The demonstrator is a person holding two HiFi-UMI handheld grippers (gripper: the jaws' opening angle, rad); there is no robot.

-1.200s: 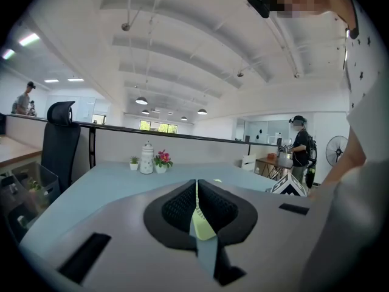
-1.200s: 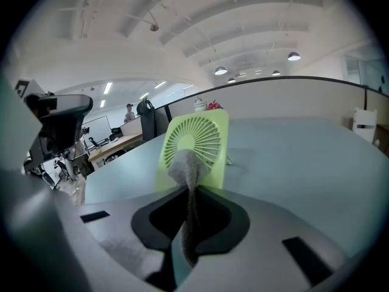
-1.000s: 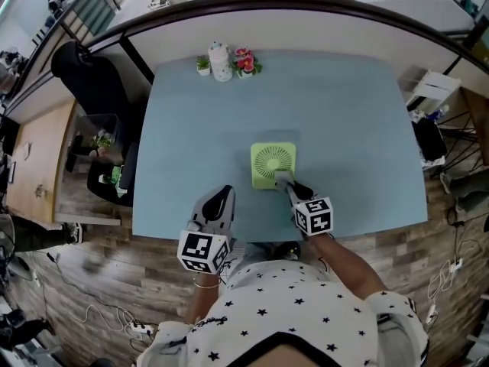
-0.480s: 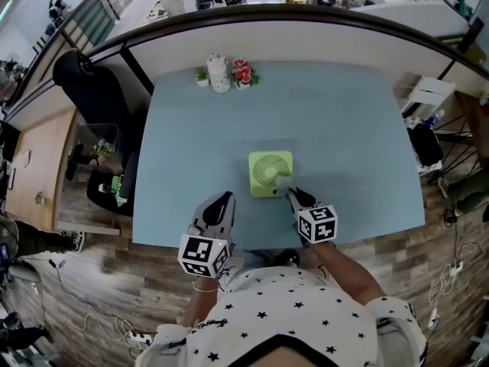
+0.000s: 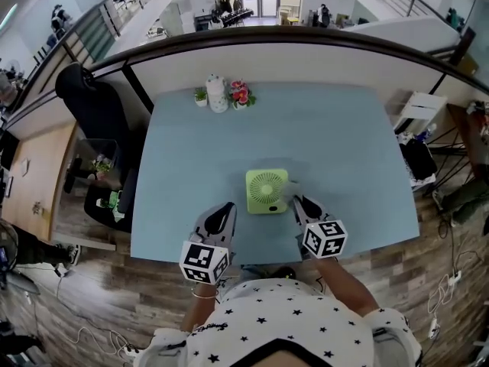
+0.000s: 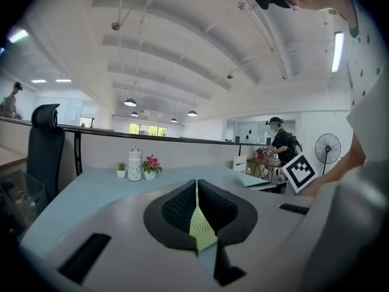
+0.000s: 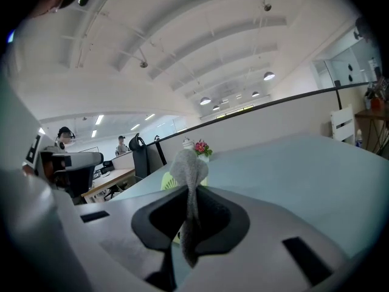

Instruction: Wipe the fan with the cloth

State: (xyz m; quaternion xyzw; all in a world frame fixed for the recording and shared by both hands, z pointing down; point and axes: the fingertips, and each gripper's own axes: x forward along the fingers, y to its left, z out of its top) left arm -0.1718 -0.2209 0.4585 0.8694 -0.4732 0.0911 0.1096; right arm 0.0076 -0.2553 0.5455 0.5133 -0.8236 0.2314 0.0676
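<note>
Fan (image 5: 267, 190) lies flat on table (image 5: 344, 128), centre, close to near edge. Cloth (image 7: 189, 170) pinched upright in right gripper (image 5: 299, 205), just right of fan. Left gripper (image 5: 221, 212) near-left of fan, jaws pressed together, holding nothing. Flowers (image 5: 242, 95) at far edge.

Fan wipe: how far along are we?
Done: the cloth is picked up and pinched in the right tongs. In hand: the cloth sits at the right edge of the green fan; contact is unclear. Left tongs are shut, empty and apart from the fan. Left: how much of the grille is wiped can't be judged.
</note>
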